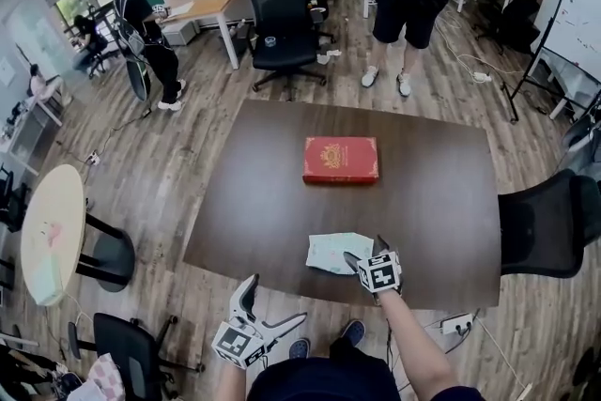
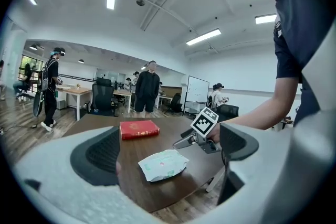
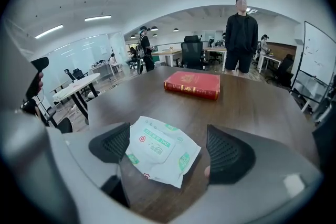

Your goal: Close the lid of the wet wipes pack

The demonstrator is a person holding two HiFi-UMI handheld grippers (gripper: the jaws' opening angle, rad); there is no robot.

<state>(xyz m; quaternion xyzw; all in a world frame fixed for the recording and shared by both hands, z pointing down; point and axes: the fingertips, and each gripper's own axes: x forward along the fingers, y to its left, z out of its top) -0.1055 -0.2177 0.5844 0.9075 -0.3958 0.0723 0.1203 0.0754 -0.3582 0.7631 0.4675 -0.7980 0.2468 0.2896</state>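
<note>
Dark wood table fills mid-frame. At lower left, off its near edge, the left gripper hangs wide open and empty. Lower centre lies the wet wipes pack, flap flat, a red book above it. At the pack's right end, the right gripper is spread wide, gripping nothing.
</note>
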